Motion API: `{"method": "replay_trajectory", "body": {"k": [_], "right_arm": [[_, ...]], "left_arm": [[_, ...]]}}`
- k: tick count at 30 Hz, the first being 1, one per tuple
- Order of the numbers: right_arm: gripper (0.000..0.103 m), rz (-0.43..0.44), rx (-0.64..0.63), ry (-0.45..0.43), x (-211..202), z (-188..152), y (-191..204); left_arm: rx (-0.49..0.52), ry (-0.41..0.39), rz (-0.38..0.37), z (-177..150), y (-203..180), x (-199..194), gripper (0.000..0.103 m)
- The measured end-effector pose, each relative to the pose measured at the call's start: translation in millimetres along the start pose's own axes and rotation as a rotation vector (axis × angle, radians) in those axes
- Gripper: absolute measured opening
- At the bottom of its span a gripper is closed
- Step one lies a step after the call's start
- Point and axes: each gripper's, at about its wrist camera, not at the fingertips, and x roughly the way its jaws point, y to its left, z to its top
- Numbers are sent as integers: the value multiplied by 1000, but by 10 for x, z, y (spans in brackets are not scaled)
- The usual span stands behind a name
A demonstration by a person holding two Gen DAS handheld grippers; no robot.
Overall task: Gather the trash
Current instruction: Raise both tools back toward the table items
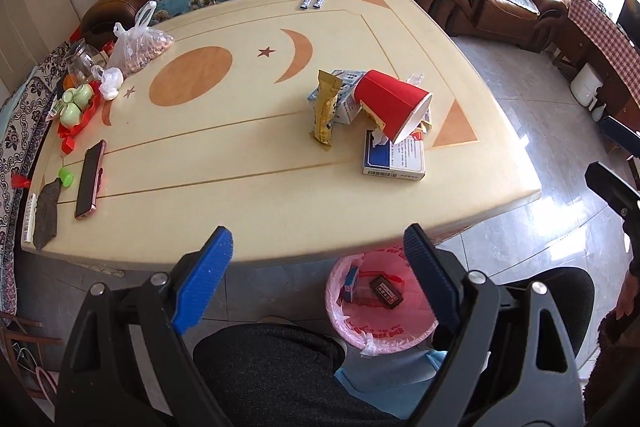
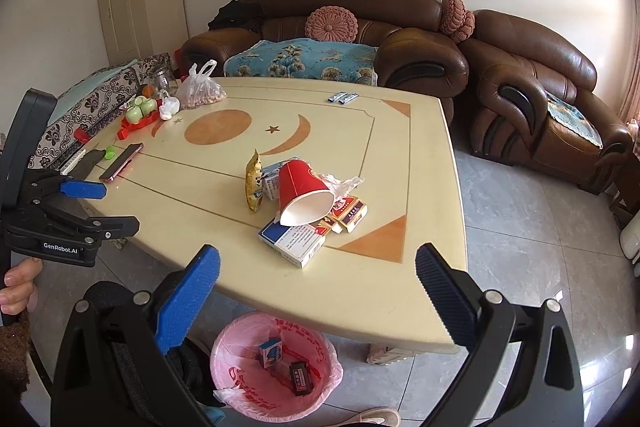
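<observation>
Red paper cup (image 1: 390,103) tipped on flat cartons (image 1: 394,157); left gripper (image 1: 320,251), right gripper (image 2: 318,265) jaws wide, empty.

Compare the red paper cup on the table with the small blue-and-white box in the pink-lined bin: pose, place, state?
The red paper cup lies tipped on the pile of boxes on the cream table; the small blue-and-white box sits inside the pink-lined bin on the floor. The cup is not yet collected; the box is already binned. The cup looks larger. Neither is gripped.

Print on the blue-and-white box (image 1: 394,157) too small to read, bin (image 2: 276,367) rim partly behind table (image 2: 360,307)
</observation>
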Motion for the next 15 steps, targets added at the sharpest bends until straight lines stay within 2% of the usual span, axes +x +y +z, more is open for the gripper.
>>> {"method": "replay_trajectory", "body": {"k": [4, 15], "right_arm": [[96, -21, -6, 18, 181, 42, -59], [96, -5, 6, 98, 773, 83, -222]], "left_arm": [[-12, 16, -5, 104, 43, 157, 85], [-1, 69, 10, 348, 19, 604, 85]]}}
